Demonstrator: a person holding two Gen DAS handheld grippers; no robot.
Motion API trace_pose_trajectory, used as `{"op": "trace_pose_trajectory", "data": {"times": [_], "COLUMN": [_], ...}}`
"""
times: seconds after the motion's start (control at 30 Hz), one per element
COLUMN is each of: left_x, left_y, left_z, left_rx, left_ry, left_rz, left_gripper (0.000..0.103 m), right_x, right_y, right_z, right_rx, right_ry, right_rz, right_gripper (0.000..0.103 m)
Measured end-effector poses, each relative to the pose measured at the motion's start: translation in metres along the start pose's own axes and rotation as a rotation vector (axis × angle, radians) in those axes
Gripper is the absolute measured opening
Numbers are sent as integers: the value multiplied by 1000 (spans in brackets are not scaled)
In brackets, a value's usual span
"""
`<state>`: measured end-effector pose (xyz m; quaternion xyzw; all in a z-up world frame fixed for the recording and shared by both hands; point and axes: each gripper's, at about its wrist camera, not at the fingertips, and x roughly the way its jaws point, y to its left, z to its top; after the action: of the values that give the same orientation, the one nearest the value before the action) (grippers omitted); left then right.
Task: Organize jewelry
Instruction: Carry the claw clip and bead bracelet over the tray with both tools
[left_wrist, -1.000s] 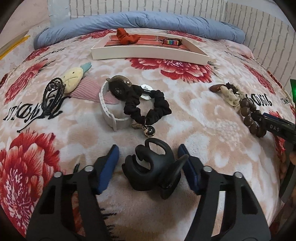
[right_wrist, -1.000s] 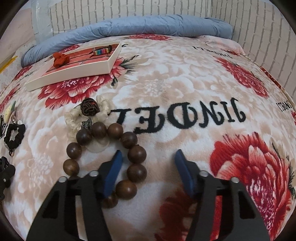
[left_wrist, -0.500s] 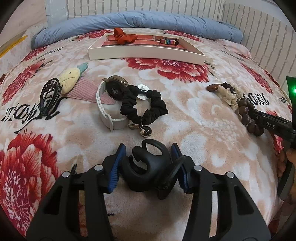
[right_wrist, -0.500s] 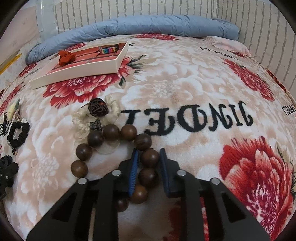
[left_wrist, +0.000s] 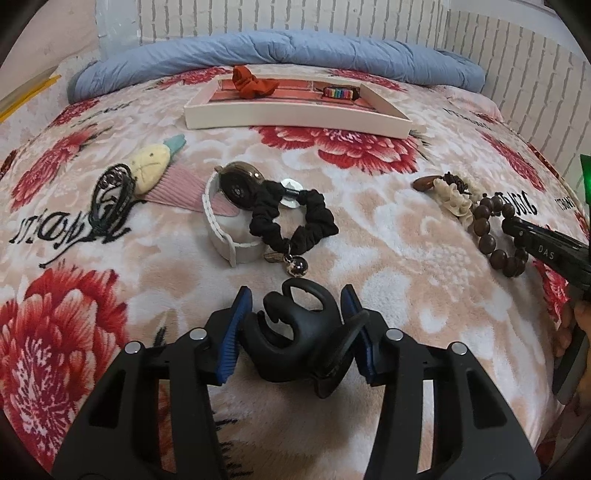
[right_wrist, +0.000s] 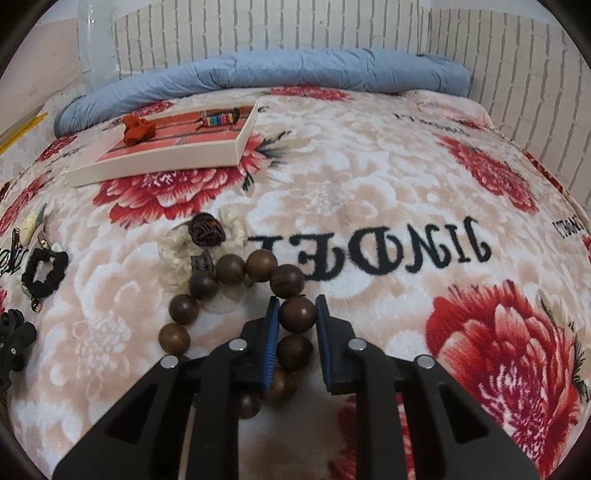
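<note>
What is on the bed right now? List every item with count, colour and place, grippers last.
Tray: 1, white, far centre of the blanket.
Red scrunchie: 1, in tray, left.
Rainbow band: 1, in tray, right.
Plush clip: 1, yellow, left.
Black scrunchie: 1, centre, overlapping white watch.
Cream bracelet: 1, beside the beads.
Blue duvet: 1, far edge.
Claw clip: 1, black, in left gripper.
Wooden bead bracelet: 1, brown, in right gripper.

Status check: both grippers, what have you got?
Left hand-held gripper shut on black claw clip. Right hand-held gripper shut on wooden bead bracelet. Path to tray open.
</note>
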<state>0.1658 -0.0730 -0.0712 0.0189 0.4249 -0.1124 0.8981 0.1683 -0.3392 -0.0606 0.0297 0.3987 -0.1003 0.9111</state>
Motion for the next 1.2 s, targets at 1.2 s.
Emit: {"op": "trace_pose_trajectory", "data": {"times": [1.2], "left_x": [4], "left_y": [74], "left_z": [223], "left_rx": [-7], "left_ry": [-205], "left_rz": [141], "left_gripper": [49], "right_x": [-25], "right_y": [80], "right_z": [180], "right_rx": [-58], "right_ry": [-228], "right_rz": [108], "right_gripper": [20]}}
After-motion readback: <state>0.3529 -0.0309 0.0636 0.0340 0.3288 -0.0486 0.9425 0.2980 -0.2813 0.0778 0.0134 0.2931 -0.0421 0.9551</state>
